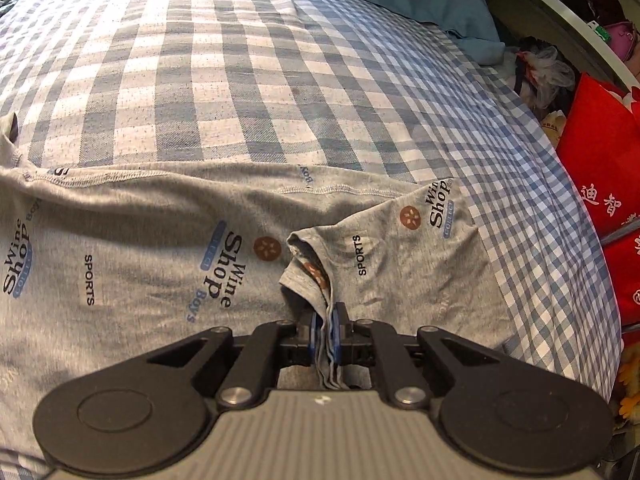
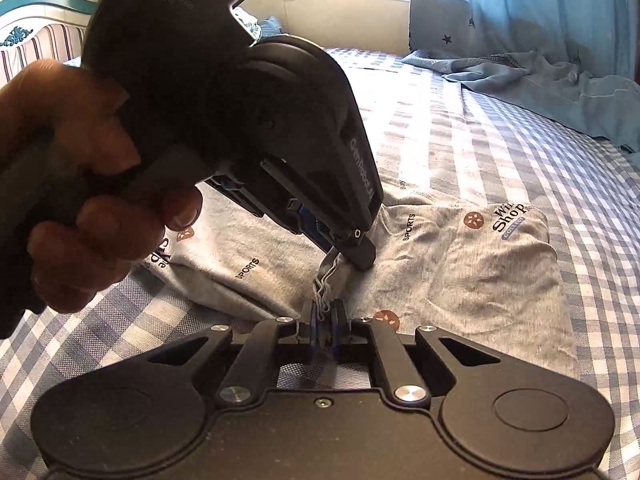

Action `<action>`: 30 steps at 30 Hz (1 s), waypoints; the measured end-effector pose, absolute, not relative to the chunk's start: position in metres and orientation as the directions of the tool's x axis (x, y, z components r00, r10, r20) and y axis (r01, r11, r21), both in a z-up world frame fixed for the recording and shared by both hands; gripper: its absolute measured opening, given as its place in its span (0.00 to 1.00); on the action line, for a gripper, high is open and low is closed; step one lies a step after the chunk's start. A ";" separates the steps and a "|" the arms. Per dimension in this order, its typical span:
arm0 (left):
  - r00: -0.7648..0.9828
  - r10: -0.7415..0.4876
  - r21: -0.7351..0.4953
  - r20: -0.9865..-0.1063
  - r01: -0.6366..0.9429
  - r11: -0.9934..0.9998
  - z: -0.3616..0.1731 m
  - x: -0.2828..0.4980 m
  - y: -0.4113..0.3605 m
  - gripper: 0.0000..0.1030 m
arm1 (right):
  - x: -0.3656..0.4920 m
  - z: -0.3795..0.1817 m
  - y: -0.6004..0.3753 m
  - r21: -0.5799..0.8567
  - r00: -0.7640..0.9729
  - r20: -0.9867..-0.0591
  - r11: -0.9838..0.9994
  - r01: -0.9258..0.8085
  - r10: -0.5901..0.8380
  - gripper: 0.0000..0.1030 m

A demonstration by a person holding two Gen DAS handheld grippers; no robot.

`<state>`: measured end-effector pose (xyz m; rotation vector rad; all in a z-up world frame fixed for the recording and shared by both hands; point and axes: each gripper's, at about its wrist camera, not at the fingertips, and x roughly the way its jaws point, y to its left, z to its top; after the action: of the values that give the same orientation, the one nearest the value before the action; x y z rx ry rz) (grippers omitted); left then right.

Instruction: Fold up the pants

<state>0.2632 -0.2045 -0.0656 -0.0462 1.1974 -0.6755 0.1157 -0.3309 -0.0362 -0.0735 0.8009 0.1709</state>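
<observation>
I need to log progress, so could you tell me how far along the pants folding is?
Partly done: the grey pants already lie doubled on the checked bed. In hand: the left gripper and right gripper both pinch bunched fabric edges close together. Left: laying this fold flat and smoothing it.

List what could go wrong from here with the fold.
1. Both claws, left and right, pinch the same bunched edge of the grey pants close together, so the layers may slip unevenly.
2. The folded part lies near the bed's edge; a pull that way could drag it off.
</observation>
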 end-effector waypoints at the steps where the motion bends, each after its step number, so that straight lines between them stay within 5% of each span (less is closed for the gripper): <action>1: 0.194 -0.504 -0.375 -0.842 0.460 0.805 -0.065 0.263 -0.204 0.08 | 0.114 -0.036 -0.332 0.002 0.683 -0.719 0.984 -0.178 0.125 0.06; 10: 0.196 -0.500 -0.375 -0.843 0.451 0.810 -0.060 0.263 -0.207 0.06 | 0.116 -0.038 -0.335 0.014 0.693 -0.711 0.987 -0.159 0.122 0.07; 21: 0.218 -0.577 -0.358 -0.787 0.600 0.716 0.022 0.262 -0.190 0.05 | 0.109 0.017 -0.319 0.006 0.789 -0.606 0.992 -0.129 0.106 0.06; 30: 0.281 -0.545 -0.294 -0.790 0.607 0.738 0.063 0.282 -0.093 0.05 | 0.137 0.058 -0.259 0.150 0.778 -0.552 0.953 -0.262 0.300 0.06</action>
<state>0.2823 -0.0932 0.0625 0.0690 1.0282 -0.7727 0.1373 -0.2592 0.0584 0.0665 0.6078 0.3040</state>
